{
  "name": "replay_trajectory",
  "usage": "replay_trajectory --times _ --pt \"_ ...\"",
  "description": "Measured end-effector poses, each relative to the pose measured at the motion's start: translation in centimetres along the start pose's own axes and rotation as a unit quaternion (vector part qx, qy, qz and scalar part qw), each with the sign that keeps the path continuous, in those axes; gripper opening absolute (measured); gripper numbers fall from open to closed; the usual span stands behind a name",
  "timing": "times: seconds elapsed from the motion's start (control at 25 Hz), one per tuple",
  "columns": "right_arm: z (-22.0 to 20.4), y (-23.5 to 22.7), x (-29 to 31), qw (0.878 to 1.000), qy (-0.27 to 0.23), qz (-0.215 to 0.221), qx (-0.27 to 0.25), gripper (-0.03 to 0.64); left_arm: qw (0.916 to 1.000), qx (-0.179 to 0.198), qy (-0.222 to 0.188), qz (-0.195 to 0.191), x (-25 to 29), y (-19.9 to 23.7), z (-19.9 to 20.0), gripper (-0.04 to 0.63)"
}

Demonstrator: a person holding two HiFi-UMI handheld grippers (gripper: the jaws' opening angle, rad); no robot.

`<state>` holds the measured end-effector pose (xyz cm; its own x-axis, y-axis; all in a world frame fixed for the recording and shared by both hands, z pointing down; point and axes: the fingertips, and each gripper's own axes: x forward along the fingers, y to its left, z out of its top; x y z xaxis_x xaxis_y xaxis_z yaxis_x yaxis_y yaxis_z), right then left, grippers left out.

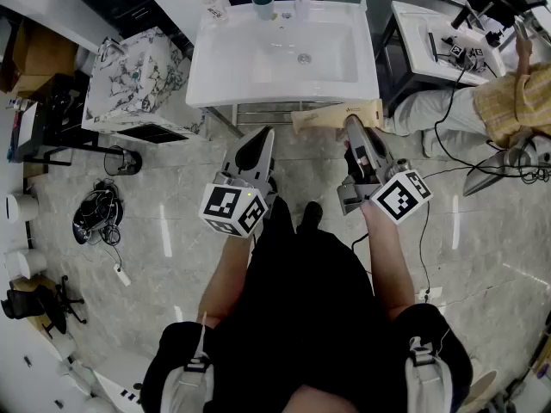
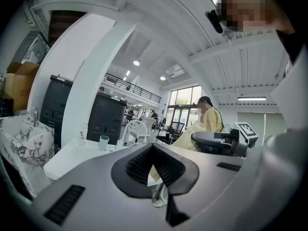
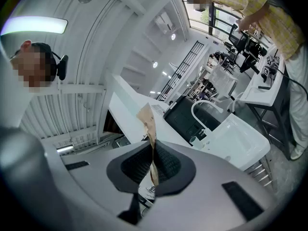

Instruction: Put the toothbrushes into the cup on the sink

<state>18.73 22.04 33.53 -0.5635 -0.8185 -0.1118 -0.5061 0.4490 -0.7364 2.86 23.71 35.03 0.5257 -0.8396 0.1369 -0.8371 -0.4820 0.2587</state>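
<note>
My right claw (image 1: 355, 132) clamps the packet (image 1: 331, 117), presumably toothbrushes, for delivery to the cup (image 1: 263, 5). My left claw (image 1: 262, 140) is closed, empty, in reserve.

Black clothes (image 1: 301, 299); grey left tool (image 1: 262, 136), right tool (image 1: 352, 123); square-marker cubes (image 1: 232, 211).

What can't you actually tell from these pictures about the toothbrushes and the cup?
Toothbrushes: none shows; the brown paper packet clamped in the right hand-held gripper is opaque in every view.
Inside of the cup: too small and far, head view.
Print on the packet: too small, head view.
</note>
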Motion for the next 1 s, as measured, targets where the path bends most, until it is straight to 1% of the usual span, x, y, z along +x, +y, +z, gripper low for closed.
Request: replay_trajectory --times 0.4,0.64,0.84,1.0 --pt "-0.5 -0.2 -1.1 1.000 0.011 -0.008 -0.028 0.034 1.0000 0.002 -0.004 0.000 -0.1 -1.0 -0.8 0.014" --pt "-0.7 -0.1 -0.3 0.997 0.020 -0.033 -0.063 0.034 1.0000 0.004 -0.007 0.000 0.1 -0.9 0.0 0.014" --pt "-1.2 0.4 0.5 0.997 0.027 -0.025 -0.063 0.034 1.0000 0.002 -0.006 0.002 -0.1 -0.4 0.1 0.014" --pt "-1.9 -0.1 1.3 0.997 0.032 -0.029 -0.064 0.034 1.0000 0.000 0.000 0.002 0.1 0.4 -0.3 0.014"
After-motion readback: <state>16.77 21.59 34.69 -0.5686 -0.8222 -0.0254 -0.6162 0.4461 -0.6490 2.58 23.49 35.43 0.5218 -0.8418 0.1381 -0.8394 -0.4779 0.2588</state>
